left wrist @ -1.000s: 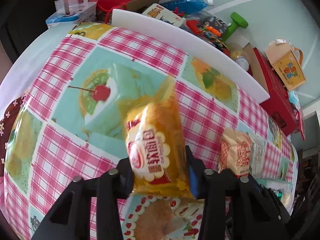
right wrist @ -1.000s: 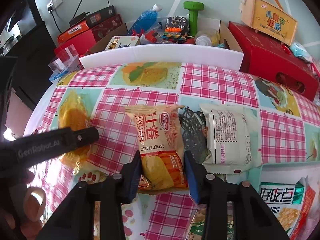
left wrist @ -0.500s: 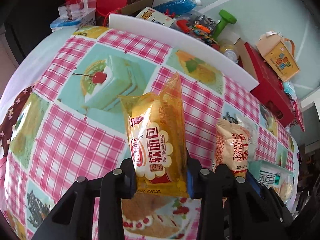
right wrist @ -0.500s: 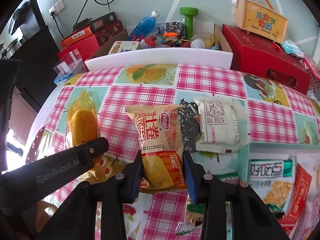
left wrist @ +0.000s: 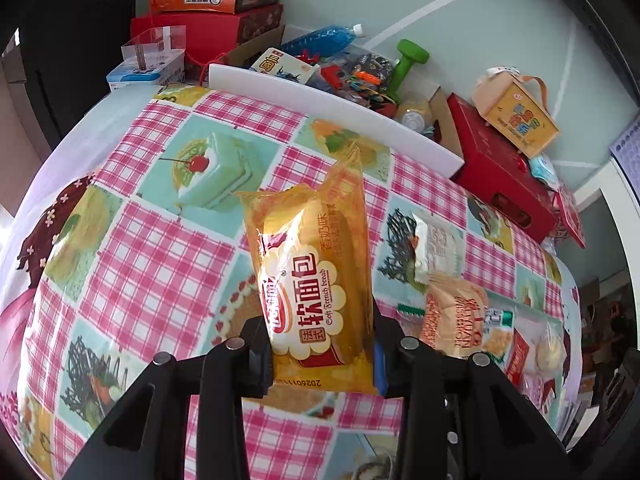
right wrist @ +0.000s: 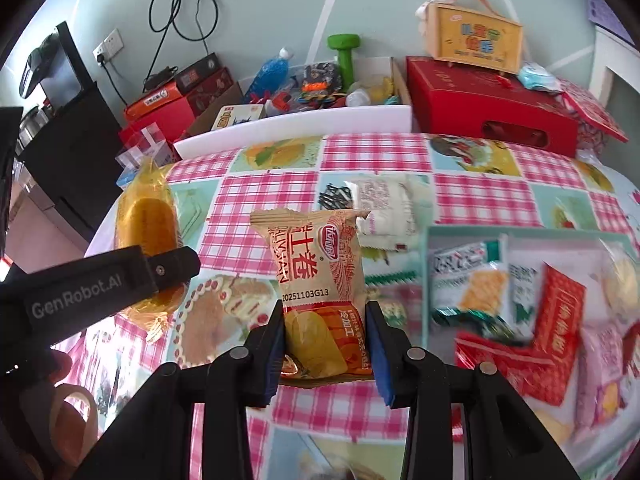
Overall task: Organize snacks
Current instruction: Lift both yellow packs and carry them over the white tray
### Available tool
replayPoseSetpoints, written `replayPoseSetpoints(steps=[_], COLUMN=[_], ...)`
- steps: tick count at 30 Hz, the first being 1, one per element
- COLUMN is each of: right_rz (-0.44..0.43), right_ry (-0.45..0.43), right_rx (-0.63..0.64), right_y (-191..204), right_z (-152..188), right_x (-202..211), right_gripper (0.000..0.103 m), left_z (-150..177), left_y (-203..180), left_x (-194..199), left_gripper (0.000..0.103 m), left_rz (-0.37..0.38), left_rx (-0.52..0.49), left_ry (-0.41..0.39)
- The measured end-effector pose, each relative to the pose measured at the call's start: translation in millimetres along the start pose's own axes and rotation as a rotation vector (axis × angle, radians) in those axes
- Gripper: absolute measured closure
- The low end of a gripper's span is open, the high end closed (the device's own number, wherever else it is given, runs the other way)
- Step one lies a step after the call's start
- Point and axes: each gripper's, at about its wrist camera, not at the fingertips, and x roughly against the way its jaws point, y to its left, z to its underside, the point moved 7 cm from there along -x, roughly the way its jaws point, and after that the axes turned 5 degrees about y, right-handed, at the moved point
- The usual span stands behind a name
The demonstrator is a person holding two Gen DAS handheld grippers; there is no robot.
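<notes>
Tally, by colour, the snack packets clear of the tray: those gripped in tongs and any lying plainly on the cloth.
Yellow: 1, bread packet in the left tongs
Tan and orange: 1, roll packet in the right tongs
White: 1, white packet on the cloth
Total: 3

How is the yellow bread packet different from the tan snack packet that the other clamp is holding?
The yellow bread packet is glossy, partly see-through and longer; the tan snack packet is opaque with red lettering and a jagged top edge. The left gripper holds the bread, the right gripper the tan one. Both are pinched at the bottom.
</notes>
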Motion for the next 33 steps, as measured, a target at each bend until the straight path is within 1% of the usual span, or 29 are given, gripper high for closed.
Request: replayPoseSetpoints(steps=[2,6,12,15,17,22,33], right_rz=[0.003,0.007,0.005,0.009,0.006,0.016,0.054], right_ry=[-0.009,-0.03,-0.067,-0.09,-0.104,-0.125,-0.169], right_rx=[-0.013,-0.041,-0.065,-0.071,-0.073,-0.1,-0.206], right_y=[-4.5,-14.4,-26.0,-31.8,-34.8,-50.0,-99.3], right_z=[5.3,14.7,25.7,24.2,21.9,17.7,12.7], right_x=[7.6,24.6,49.6,59.0,63.5,71.8,92.2], right_gripper=[0.063,0.063,0.063,0.063,0.063,0.063,0.063], left_z=[6.8,18.3,24.4,26.2,27.1,30.5,43.6], left_y=[-1.8,-9.7,-33.6,-49.2,-54.8,-68.5,-104.7], left_x=[3.1,10.7,26.8,31.4,31.1,28.5,31.5], left_gripper=[0.065,0.065,0.065,0.065,0.065,0.065,0.065], left_rz=[-0.005,0.018,0.03,0.047,0.06,0.047,0.062], left_rx=[-0.005,-0.021,-0.083,-0.119,-0.122,-0.154,-0.241], left_ry=[-0.004,-0.007,-0.048,-0.062,-0.06,-0.059,-0.068])
